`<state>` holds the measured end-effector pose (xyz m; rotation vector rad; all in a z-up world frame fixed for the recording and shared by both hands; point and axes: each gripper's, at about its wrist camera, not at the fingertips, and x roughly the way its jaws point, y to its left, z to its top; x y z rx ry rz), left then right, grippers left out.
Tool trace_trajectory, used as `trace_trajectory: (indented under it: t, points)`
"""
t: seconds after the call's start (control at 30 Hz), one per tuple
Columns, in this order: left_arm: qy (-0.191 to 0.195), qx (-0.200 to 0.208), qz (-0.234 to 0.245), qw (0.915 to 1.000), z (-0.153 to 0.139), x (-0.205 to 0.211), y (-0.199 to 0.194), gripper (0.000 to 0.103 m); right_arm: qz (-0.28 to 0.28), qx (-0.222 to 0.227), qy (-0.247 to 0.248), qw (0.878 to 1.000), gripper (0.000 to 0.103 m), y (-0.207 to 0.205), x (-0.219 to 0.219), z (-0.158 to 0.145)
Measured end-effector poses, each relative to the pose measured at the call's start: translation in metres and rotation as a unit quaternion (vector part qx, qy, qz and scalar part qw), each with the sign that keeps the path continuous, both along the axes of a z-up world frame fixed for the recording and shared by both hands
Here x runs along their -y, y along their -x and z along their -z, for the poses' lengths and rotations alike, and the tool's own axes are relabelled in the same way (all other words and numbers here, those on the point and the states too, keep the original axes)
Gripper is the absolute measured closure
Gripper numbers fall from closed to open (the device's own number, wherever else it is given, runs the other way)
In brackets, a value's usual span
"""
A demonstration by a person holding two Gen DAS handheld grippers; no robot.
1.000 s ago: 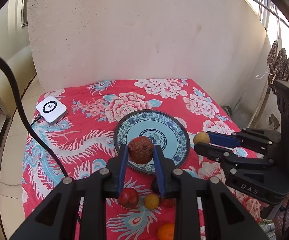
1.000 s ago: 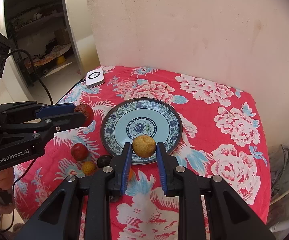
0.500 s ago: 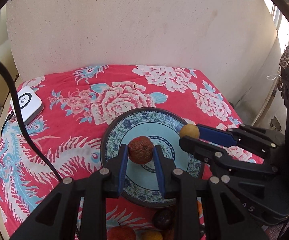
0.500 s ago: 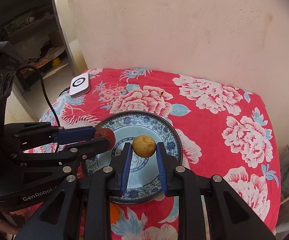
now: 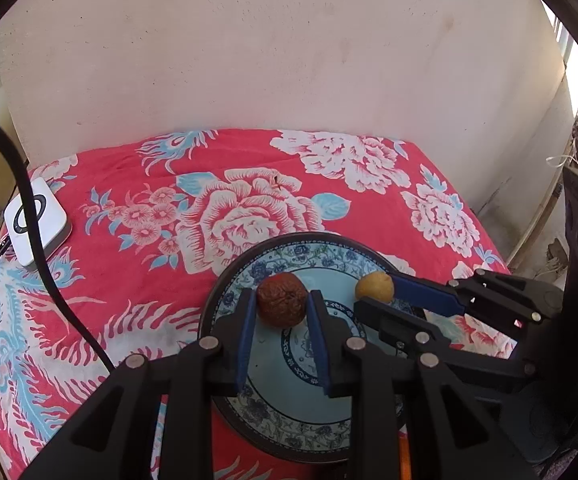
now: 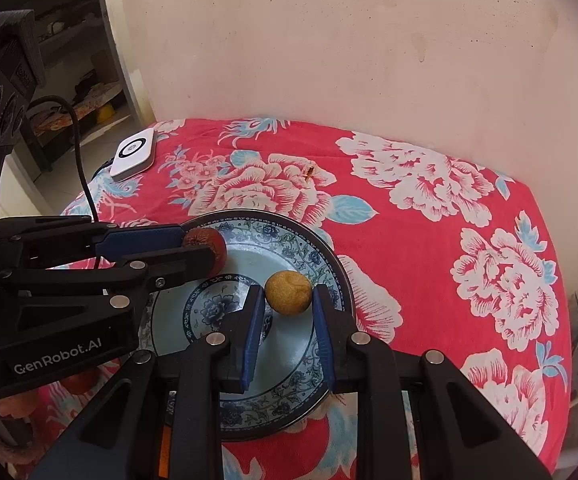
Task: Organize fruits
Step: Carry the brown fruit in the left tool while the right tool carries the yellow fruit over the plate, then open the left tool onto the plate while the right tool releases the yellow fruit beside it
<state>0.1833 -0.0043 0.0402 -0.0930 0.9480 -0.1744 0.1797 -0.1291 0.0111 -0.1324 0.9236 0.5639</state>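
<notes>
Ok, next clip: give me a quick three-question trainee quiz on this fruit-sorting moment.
1. True or false: the left claw grips a wrinkled reddish-brown fruit.
2. What does the right claw hold?
A. an orange
B. a small round yellow fruit
C. nothing
3. Fill in: both fruits are over the blue-patterned round ceramic ____.

Key: 1 true; 2 B; 3 plate.

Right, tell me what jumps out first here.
Two fruits held over the blue patterned plate: a wrinkled red-brown fruit in the left hand-held gripper, a small yellow fruit in the right hand-held gripper. Underneath, the loud red floral cloth.
</notes>
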Motion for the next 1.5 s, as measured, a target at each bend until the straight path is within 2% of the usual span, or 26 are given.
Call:
trace_trajectory:
  t: [0.4,0.57,0.63,1.07,1.5]
  points:
    - [-0.002,0.007,-0.002,1.0,0.001,0.002,-0.002,0.075,0.003,-0.008,-0.01,1.0,0.077,0.0,0.001,0.006]
    - [-0.006,0.0,0.0,1.0,0.0,0.004,-0.001,0.075,0.01,-0.005,-0.016,1.0,0.06,0.0,0.001,0.003]
    - [-0.004,-0.001,0.0,1.0,-0.001,0.004,-0.001,0.075,0.012,-0.002,-0.013,1.0,0.059,0.001,0.001,0.001]
    - [-0.004,0.011,-0.003,0.9999,-0.022,0.002,0.022,0.072,0.018,0.008,-0.027,0.999,0.059,0.025,0.01,-0.018]
    - [-0.011,0.008,-0.036,0.9993,-0.037,-0.011,0.066,0.072,0.032,0.029,-0.049,0.998,0.059,0.063,0.021,-0.045]
